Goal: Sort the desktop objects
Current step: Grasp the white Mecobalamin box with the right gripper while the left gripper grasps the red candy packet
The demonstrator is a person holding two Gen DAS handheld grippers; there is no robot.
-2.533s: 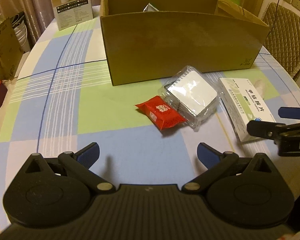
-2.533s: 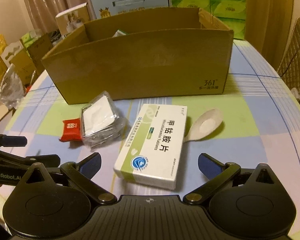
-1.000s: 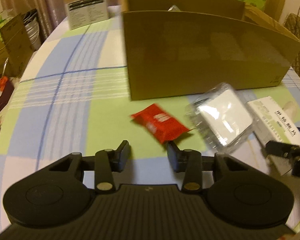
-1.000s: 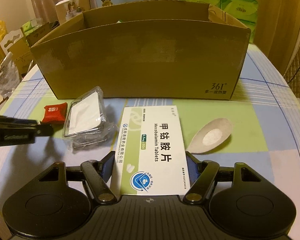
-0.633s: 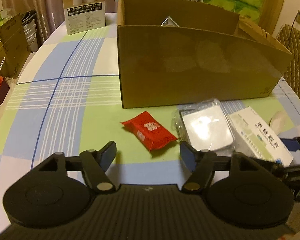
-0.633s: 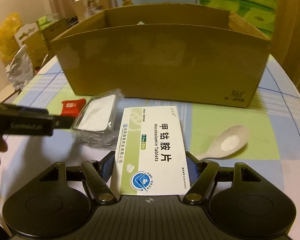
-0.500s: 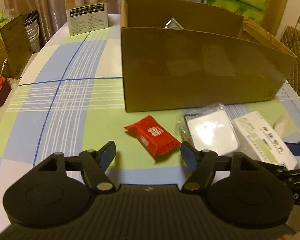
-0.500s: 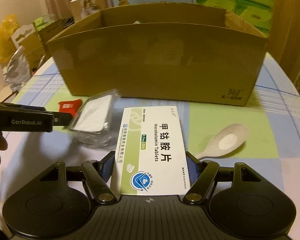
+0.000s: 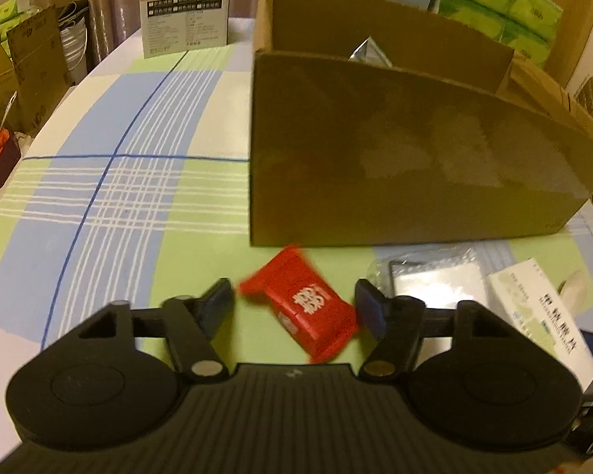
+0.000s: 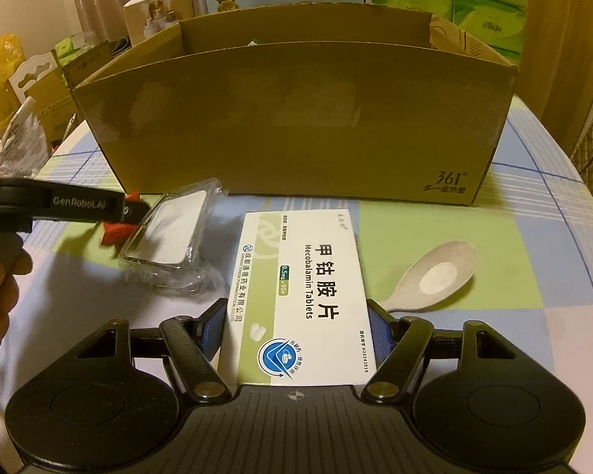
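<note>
A small red packet (image 9: 304, 308) lies on the checked tablecloth in front of the tall cardboard box (image 9: 415, 166). My left gripper (image 9: 294, 308) straddles the packet. Its jaws are closing, with thin gaps still showing at the pads. In the right wrist view the left gripper (image 10: 126, 209) reaches in from the left over the red packet (image 10: 114, 233). My right gripper (image 10: 296, 331) is shut on the sides of a white-and-green medicine box (image 10: 300, 296). A plastic-wrapped white item (image 10: 170, 233) and a pale spoon (image 10: 435, 276) flank that box.
The cardboard box (image 10: 296, 118) stands close behind everything and holds a few items. A printed carton (image 9: 186, 8) sits at the table's far left, with green tissue packs (image 9: 502, 4) behind. A hand (image 10: 0, 288) holds the left gripper. Cartons stand beyond the table's left edge.
The left gripper's jaws widened, then narrowed as it moved forward until the red packet lay between its fingers. The right gripper keeps its hold on the medicine box.
</note>
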